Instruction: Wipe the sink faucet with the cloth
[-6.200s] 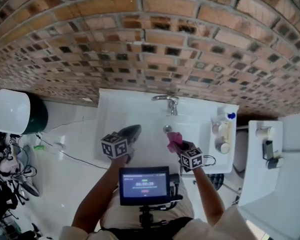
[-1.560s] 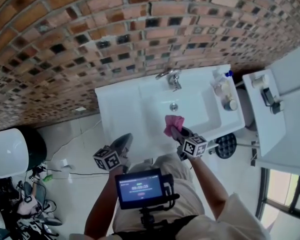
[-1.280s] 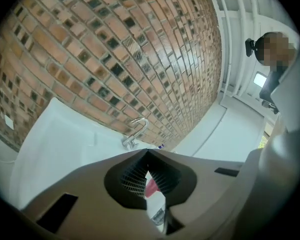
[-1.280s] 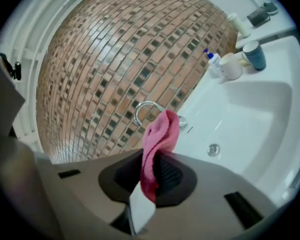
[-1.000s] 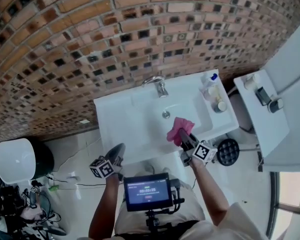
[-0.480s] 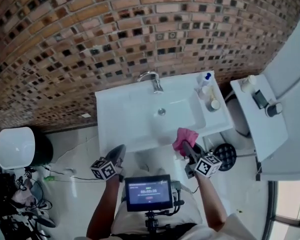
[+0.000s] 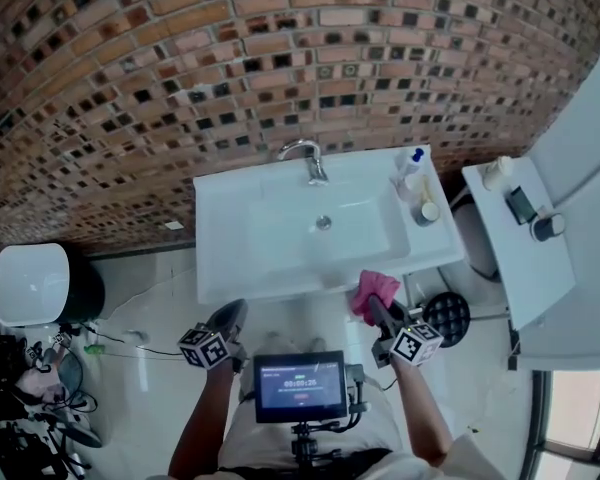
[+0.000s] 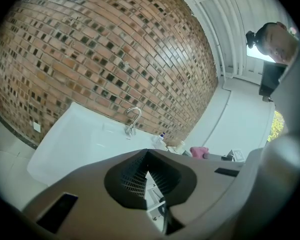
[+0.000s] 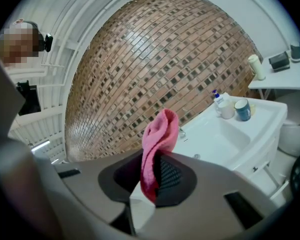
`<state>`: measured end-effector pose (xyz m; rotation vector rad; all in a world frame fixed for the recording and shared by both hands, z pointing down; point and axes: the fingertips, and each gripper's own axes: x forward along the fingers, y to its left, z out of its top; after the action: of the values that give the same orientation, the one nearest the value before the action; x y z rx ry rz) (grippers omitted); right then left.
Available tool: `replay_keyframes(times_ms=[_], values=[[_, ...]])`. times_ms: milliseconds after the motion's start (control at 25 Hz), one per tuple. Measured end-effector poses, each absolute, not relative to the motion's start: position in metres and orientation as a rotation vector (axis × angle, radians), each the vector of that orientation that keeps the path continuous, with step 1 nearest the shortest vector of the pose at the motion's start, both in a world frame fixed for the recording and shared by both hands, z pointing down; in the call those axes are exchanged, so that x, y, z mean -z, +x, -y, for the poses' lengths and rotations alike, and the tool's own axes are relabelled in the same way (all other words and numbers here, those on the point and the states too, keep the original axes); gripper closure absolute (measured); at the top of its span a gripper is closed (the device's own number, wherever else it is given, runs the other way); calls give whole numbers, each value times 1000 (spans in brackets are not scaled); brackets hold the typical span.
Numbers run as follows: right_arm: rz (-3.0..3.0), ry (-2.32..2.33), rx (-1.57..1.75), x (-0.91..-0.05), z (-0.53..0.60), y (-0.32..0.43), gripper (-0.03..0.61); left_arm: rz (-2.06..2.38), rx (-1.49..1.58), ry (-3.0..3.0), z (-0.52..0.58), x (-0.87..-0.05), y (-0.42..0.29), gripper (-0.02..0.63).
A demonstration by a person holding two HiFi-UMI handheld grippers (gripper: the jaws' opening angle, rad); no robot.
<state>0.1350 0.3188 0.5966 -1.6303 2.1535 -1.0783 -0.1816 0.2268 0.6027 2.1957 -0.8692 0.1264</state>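
Note:
A chrome faucet [image 7: 307, 159] curves over the back rim of a white sink [image 7: 230, 248] set against the brick wall. My right gripper [image 7: 377, 306] hangs in front of the sink's front edge, shut on a pink cloth [image 7: 373, 292] that sticks up from its jaws [image 9: 157, 141]. The faucet [image 9: 182, 134] shows just behind the cloth in the right gripper view. My left gripper [image 7: 226, 320] is lower left, off the sink, shut with nothing in it. In the left gripper view the faucet [image 8: 132, 120] and the sink [image 8: 75, 144] lie well ahead, and the pink cloth [image 8: 199, 151] shows at the right.
Bottles and a cup [image 7: 417, 188] stand on the sink's right ledge. A white side shelf [image 7: 515, 258] with small items is at the right. A white bin [image 7: 30, 283] stands at the left by cables on the floor. A black round stool [image 7: 446, 315] sits under the sink's right corner.
Both grippers have drawn back from the sink toward the person. The right one, still holding the pink cloth, went from over the basin to in front of its edge.

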Motion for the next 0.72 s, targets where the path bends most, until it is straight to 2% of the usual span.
replay_keyframes(times_ms=[720], values=[[-2129, -1664, 1011, -570, -267, 112, 514, 827, -120, 2330, -154, -573, -179, 620]])
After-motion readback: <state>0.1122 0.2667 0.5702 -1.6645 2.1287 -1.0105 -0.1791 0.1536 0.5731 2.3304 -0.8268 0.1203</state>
